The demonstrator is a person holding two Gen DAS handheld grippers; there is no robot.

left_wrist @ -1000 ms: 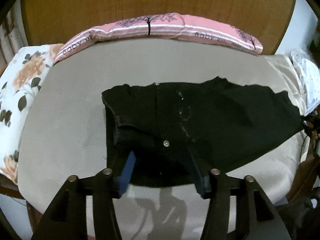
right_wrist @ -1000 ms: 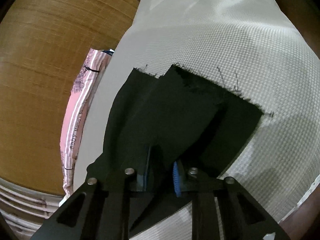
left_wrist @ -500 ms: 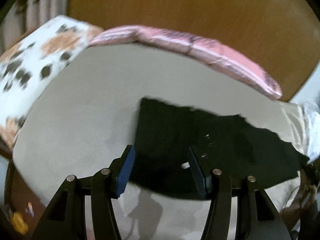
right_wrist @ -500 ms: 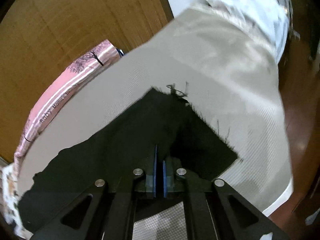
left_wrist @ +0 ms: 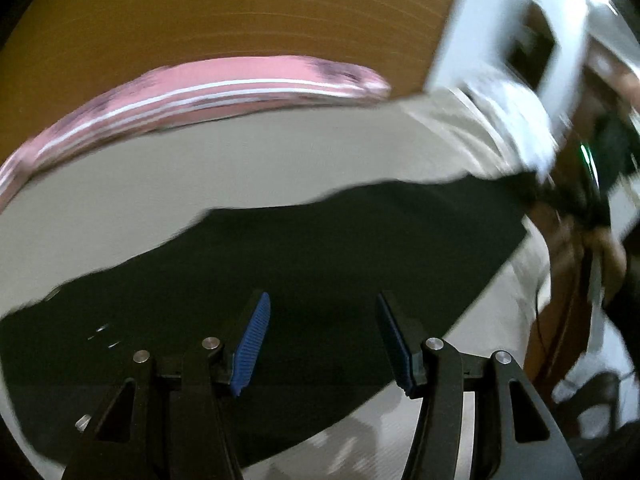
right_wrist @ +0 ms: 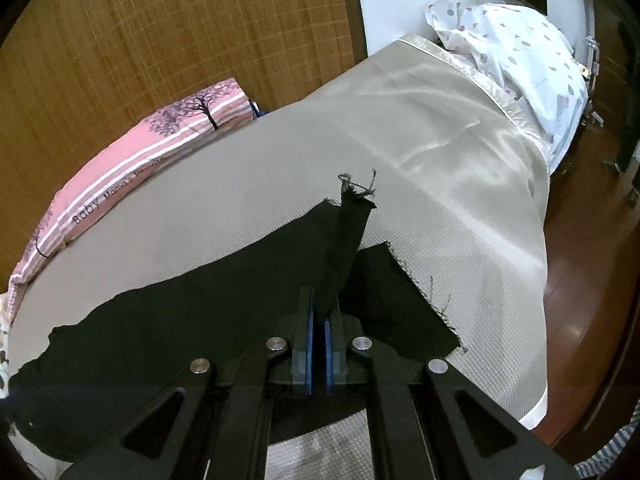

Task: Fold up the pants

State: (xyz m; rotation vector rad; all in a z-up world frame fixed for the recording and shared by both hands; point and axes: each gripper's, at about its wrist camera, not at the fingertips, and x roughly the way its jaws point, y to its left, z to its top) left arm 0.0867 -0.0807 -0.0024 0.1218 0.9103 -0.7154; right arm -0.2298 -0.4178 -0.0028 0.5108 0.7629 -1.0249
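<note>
A beige bedcover (right_wrist: 420,152) spreads ahead of both grippers, with a pink pillow (right_wrist: 120,168) along its far edge. The black pants (left_wrist: 320,264) lie flat on it, directly under the left gripper (left_wrist: 324,344), whose jaws are spread and empty. The right gripper (right_wrist: 319,332) is pressed together, pinching a frayed hem (right_wrist: 352,216) and lifting it.

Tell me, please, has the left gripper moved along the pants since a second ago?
Yes. The left gripper has slid from the buttoned waistband toward the leg end: the pants button now sits far left, and the pink pillow has shifted left.
</note>
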